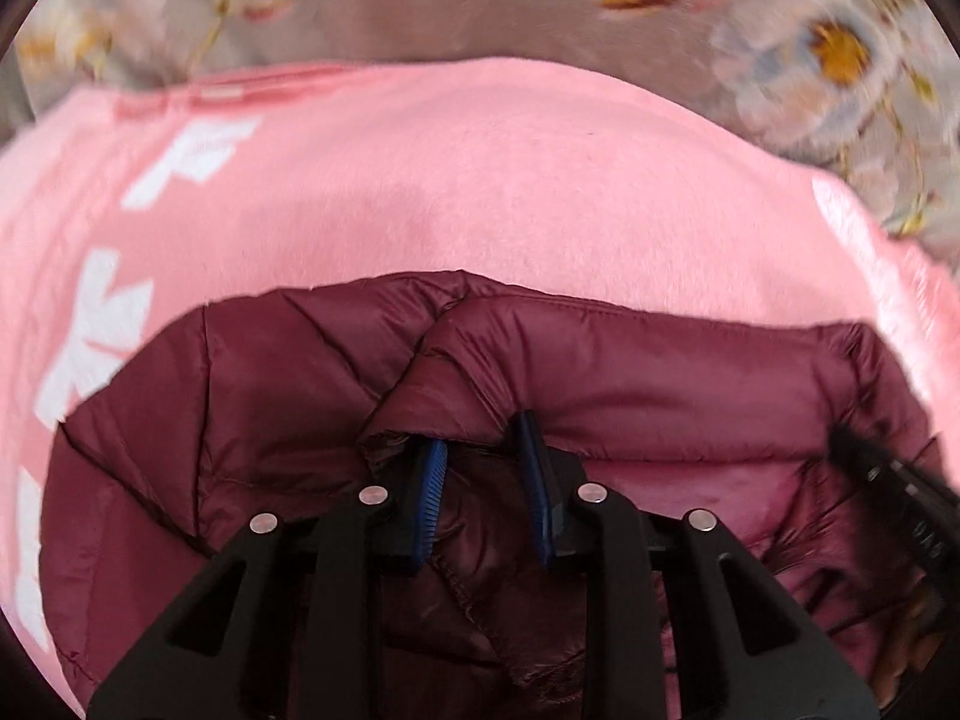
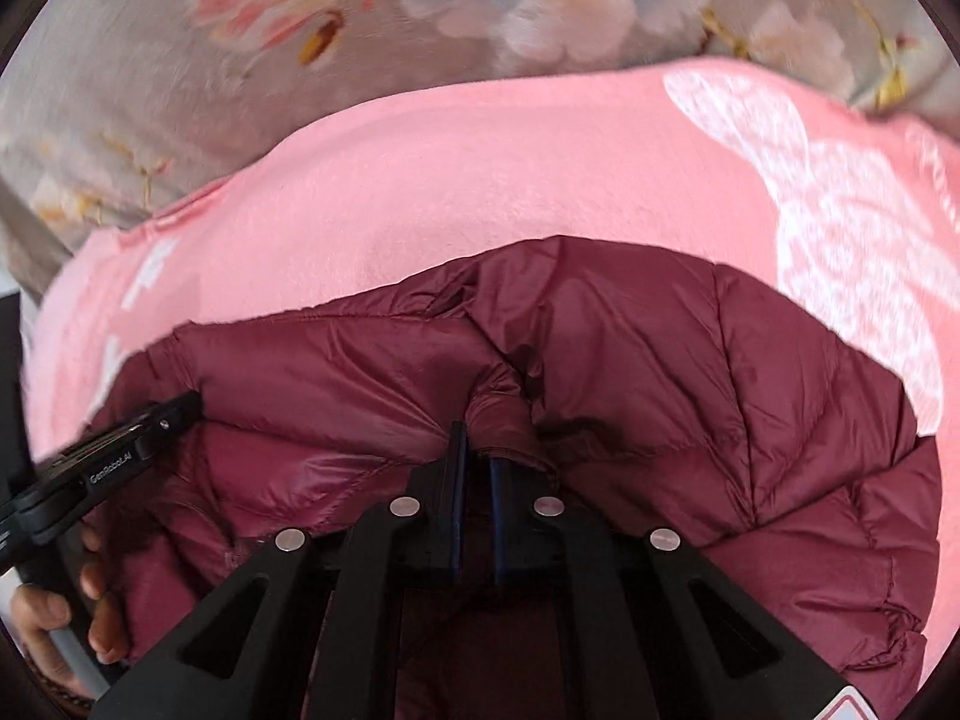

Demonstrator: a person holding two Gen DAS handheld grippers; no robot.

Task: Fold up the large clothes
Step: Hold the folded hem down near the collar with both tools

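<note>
From the left wrist view, the left gripper [image 1: 486, 450] has its blue-padded fingers [image 1: 433, 492] partly apart, with a fold of the dark red puffy quilted jacket [image 1: 630, 372] between them. I cannot tell if they pinch it tight. The jacket lies on a soft pink blanket with white prints [image 1: 480, 180], which lies on a grey flowered bed cover [image 1: 840, 48]. It looks like a good flat place for folding.

From the right wrist view, the right gripper [image 2: 477, 450] has its fingers nearly closed on a bunched edge of the jacket [image 2: 720, 372]. Both grippers hold the same side, probably to lift it over together.
</note>
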